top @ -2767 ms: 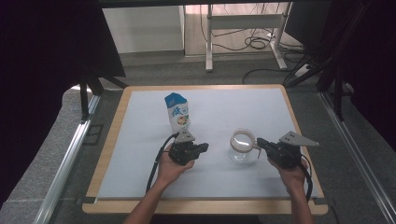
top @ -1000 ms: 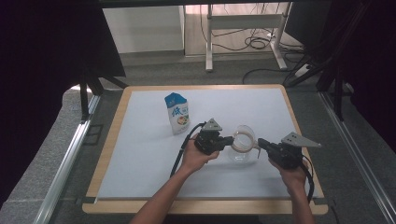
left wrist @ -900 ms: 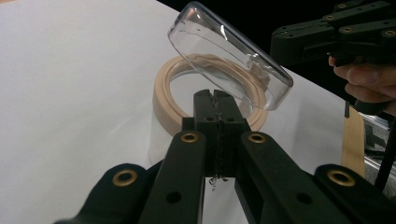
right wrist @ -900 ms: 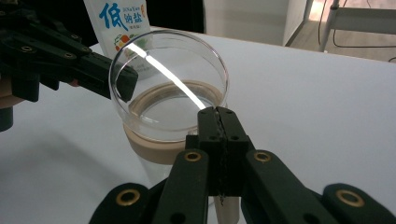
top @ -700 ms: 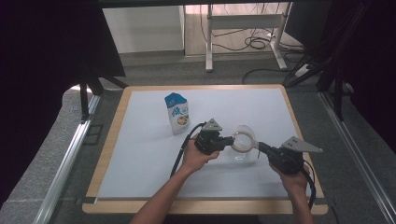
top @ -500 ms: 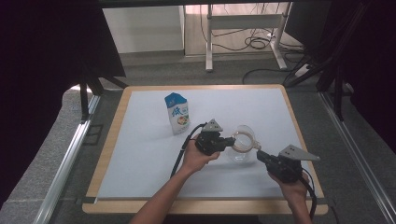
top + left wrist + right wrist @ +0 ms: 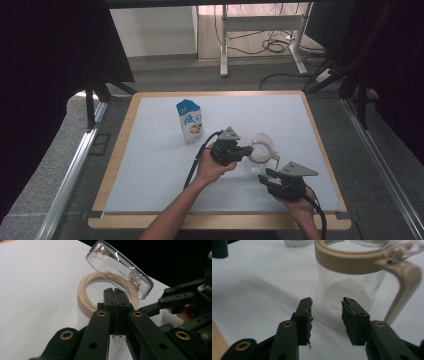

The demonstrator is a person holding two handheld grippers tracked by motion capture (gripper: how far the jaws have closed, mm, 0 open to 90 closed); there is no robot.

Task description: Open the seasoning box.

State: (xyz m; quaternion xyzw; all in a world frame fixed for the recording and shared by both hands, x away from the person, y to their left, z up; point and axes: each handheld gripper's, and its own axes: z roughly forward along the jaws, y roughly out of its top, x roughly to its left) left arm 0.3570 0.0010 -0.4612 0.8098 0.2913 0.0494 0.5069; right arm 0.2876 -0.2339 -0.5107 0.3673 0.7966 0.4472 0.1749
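Jug (image 7: 348,287) just beyond right fingers (image 7: 305,315), seemingly untouched.

Between the milk carton (image 7: 189,121) and the glass jug (image 7: 260,152) the left tool (image 7: 246,150) blocks the gap, the right tool (image 7: 265,176) crowds the jug's near side, and the bench (image 7: 150,165) lies bare to the left and far right.

Clear jug (image 7: 260,152) with tan rim and handle, blue-and-white carton (image 7: 189,121), white table (image 7: 150,165) edged in wood
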